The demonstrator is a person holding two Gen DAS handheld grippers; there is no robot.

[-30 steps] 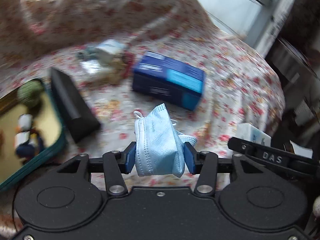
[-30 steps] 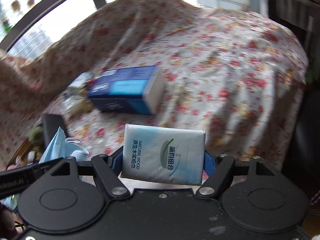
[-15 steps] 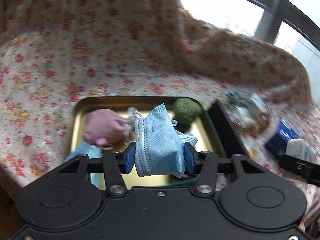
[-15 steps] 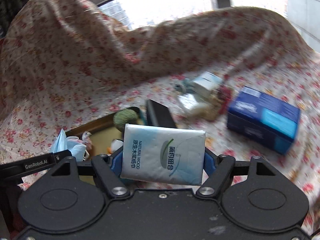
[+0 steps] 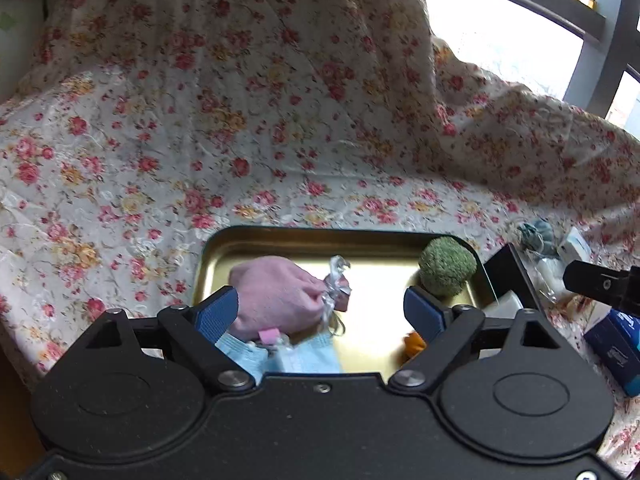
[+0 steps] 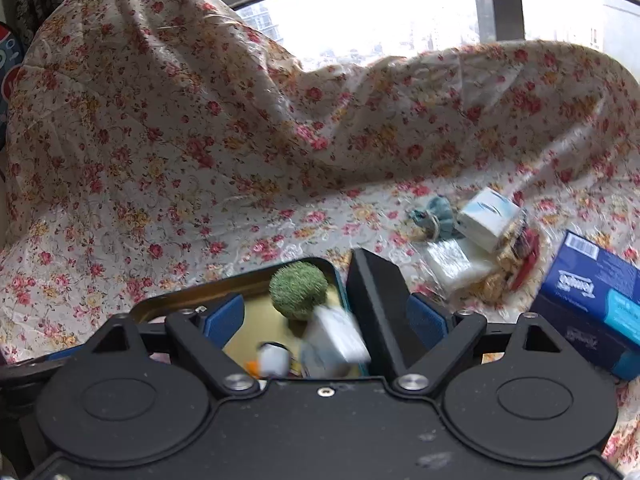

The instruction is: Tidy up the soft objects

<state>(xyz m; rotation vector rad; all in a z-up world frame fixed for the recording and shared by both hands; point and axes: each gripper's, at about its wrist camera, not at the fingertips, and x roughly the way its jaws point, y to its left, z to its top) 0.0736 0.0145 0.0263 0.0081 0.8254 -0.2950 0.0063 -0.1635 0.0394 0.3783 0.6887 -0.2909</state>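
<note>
A gold tin tray (image 5: 312,240) lies on the floral cloth. My left gripper (image 5: 320,314) is open above it. The blue face mask (image 5: 304,358) lies in the tray under the gripper, beside a pink pouch (image 5: 276,296) and a green fuzzy ball (image 5: 447,266). My right gripper (image 6: 324,318) is open above the tray's right end (image 6: 240,290). The white tissue pack (image 6: 334,340), blurred, sits between the jaws in the tray, next to the green ball (image 6: 298,288) and a small white toy (image 6: 274,360).
A black tray lid (image 6: 380,300) stands on edge at the tray's right side. Right of it lie a blue tissue box (image 6: 592,300), a white pack (image 6: 490,218), a clear packet (image 6: 456,264) and a blue-grey pouch (image 6: 436,220). The floral cloth rises behind.
Both grippers opened over the tray. The face mask dropped from the left one and the tissue pack dropped from the right one into the tray.
</note>
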